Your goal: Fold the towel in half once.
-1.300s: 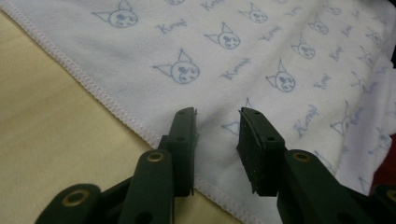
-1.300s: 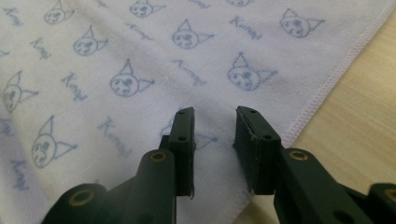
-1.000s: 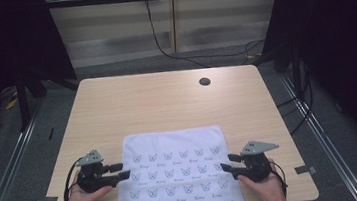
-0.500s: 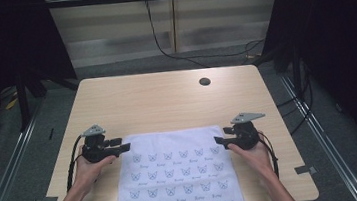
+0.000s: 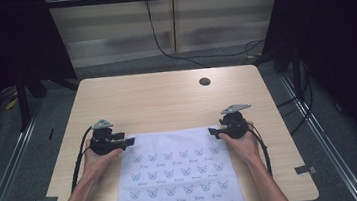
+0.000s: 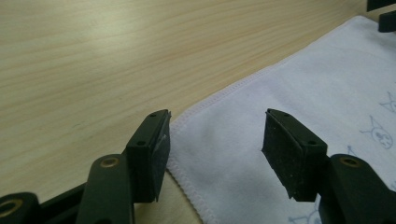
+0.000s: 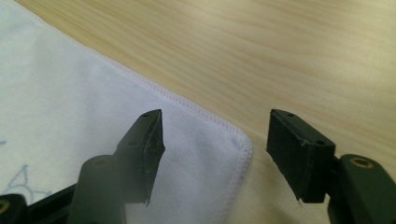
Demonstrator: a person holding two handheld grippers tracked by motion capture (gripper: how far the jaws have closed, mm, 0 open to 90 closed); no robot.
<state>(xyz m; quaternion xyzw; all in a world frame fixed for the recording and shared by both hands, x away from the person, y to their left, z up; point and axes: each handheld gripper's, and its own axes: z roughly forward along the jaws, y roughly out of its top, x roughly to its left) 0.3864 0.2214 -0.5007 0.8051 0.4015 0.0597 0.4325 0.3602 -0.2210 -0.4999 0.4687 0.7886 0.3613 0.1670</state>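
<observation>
A white towel [image 5: 176, 173] printed with small blue animal faces lies flat on the wooden table and hangs over the near edge. My left gripper [image 5: 130, 141] rests at the towel's far left corner [image 6: 187, 116], jaws open and straddling the hem. My right gripper [image 5: 212, 132] rests at the far right corner [image 7: 240, 142], jaws open, with the corner between them. Nothing is pinched in either one. A hand holds each gripper from below.
The light wooden table [image 5: 156, 103] stretches bare beyond the towel, with a round cable hole [image 5: 204, 81] at the far right. Dark curtains and grey floor surround the table. Cables trail from each gripper toward the near edge.
Both grippers have moved away from me across the table, carrying the towel's far edge forward. Their jaws now stand open at the two far corners.
</observation>
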